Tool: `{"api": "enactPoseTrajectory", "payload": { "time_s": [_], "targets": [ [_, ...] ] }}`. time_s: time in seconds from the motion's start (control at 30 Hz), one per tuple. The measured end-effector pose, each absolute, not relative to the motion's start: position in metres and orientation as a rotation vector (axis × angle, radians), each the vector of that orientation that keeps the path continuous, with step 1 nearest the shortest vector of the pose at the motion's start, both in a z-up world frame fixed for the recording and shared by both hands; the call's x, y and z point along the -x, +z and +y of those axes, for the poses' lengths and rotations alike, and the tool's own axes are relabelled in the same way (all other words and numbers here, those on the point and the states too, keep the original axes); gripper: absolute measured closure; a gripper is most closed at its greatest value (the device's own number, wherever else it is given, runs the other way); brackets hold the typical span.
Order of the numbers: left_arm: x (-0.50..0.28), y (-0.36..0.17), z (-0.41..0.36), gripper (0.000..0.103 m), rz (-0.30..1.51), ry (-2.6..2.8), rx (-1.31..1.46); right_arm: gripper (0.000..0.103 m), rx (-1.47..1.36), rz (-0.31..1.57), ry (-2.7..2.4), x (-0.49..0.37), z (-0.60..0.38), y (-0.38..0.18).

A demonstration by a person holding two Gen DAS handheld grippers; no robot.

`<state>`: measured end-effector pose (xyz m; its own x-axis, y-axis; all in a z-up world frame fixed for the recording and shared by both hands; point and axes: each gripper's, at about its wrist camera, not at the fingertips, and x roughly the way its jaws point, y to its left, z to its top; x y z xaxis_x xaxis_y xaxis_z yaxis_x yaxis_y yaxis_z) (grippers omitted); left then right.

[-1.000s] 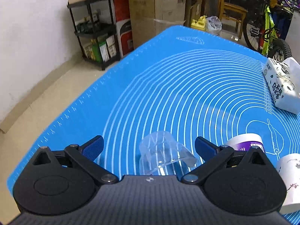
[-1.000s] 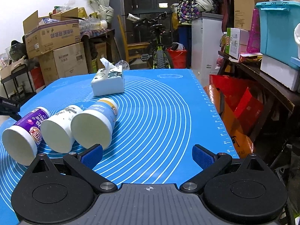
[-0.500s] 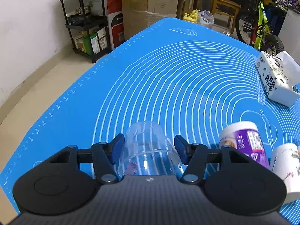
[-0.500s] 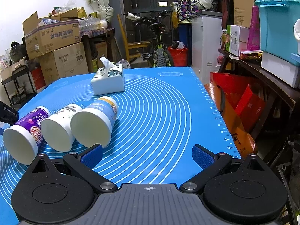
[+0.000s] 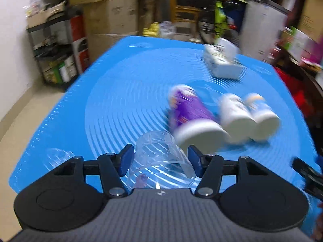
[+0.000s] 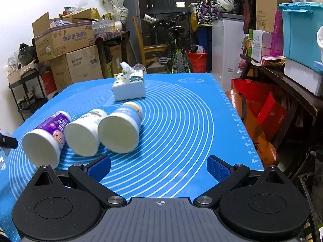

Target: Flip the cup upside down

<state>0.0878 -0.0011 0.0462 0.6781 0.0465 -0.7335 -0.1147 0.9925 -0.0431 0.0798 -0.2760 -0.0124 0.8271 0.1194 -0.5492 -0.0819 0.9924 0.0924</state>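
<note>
My left gripper is shut on a clear plastic cup, held lying sideways between the blue pads above the blue mat. The left wrist view is blurred by motion. Three paper cups lie on their sides on the mat: a purple one, a white one and a blue one. My right gripper is open and empty, low over the mat's near edge, with the paper cups just ahead to its left.
A white tissue box stands at the back of the mat. Another clear cup rests at the mat's near left corner. Boxes, shelves, a bicycle and red bags surround the table.
The left gripper closed on the clear cup, then lifted and swung right with it, so the paper cups came into its view. The right gripper stayed put.
</note>
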Motion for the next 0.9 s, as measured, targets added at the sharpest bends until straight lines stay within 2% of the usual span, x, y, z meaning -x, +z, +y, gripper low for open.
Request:
{"api": "enactPoseTrajectory", "payload": {
  "time_s": [0.37, 0.63, 0.67, 0.8, 0.9],
  "targets": [
    [-0.085, 0.001, -0.077, 0.042, 0.821, -0.076, -0.01, 0.002, -0.059, 0.63, 0.075, -0.064, -0.279, -0.022],
    [-0.084, -0.012, -0.08, 0.04, 0.841, -0.074, -0.015, 0.002, -0.053, 0.646, 0.066, -0.069, -0.282, -0.027],
    [-0.084, -0.012, -0.081, 0.039, 0.841, -0.077, -0.02, 0.002, -0.052, 0.647, 0.066, -0.069, -0.282, -0.027],
    [-0.083, -0.013, -0.083, 0.018, 0.849, -0.085, -0.034, 0.002, -0.053, 0.652, 0.067, -0.069, -0.282, -0.029],
    [-0.081, -0.014, -0.084, 0.015, 0.845, -0.086, -0.044, 0.002, -0.051, 0.654, 0.067, -0.069, -0.281, -0.029]
  ]
}}
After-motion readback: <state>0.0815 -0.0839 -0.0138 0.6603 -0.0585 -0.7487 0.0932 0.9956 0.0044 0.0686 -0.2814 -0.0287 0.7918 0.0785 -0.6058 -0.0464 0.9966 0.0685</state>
